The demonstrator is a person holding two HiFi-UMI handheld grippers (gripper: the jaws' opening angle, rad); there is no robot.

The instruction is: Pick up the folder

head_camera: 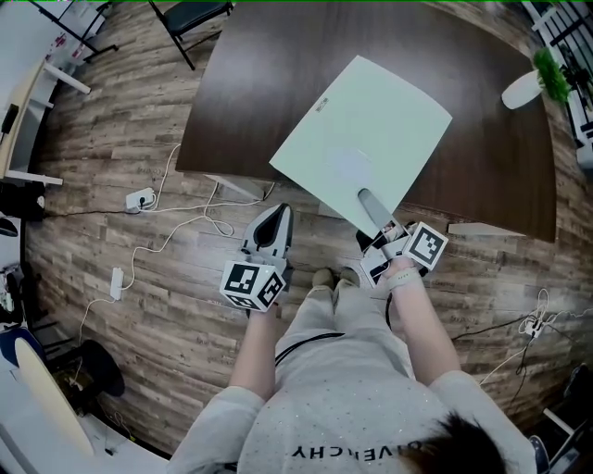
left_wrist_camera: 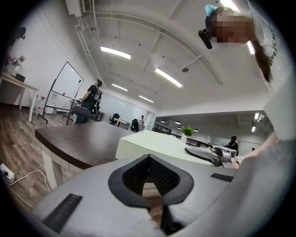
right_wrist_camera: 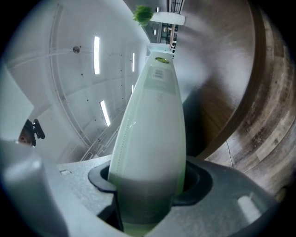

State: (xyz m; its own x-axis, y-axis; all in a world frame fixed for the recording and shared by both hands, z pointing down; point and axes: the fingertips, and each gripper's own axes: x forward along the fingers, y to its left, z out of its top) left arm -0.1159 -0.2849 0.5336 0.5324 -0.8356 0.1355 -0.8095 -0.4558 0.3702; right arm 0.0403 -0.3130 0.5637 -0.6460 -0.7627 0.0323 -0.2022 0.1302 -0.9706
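Your right hand reaches forward from your body toward the near edge of the table. The right gripper runs roughly level, and its marker cube sits just ahead of your wrist. Your left arm is stretched out beside it, with the left gripper over the floor, just short of the table edge and well clear of the folder. In the right gripper view, the right gripper's jaws are clamped on the near end of the pale green folder, with a pad pressed against each face. The sheet runs straight out from between them. In the left gripper view, the left gripper has its tips together and holds nothing; only wooden floor shows through the hollow between the pads. The folder lies tilted, hanging over the table's near edge, with most of it above the dark wooden top. The end you hold is off the surface, but the far corner cannot be judged. A plant in a white pot stands at the table's far right. White cables and a plug block trail over the plank floor to your left, and a chair stands beyond the table. The left gripper view shows an open office with strip lights, a whiteboard and a standing person.
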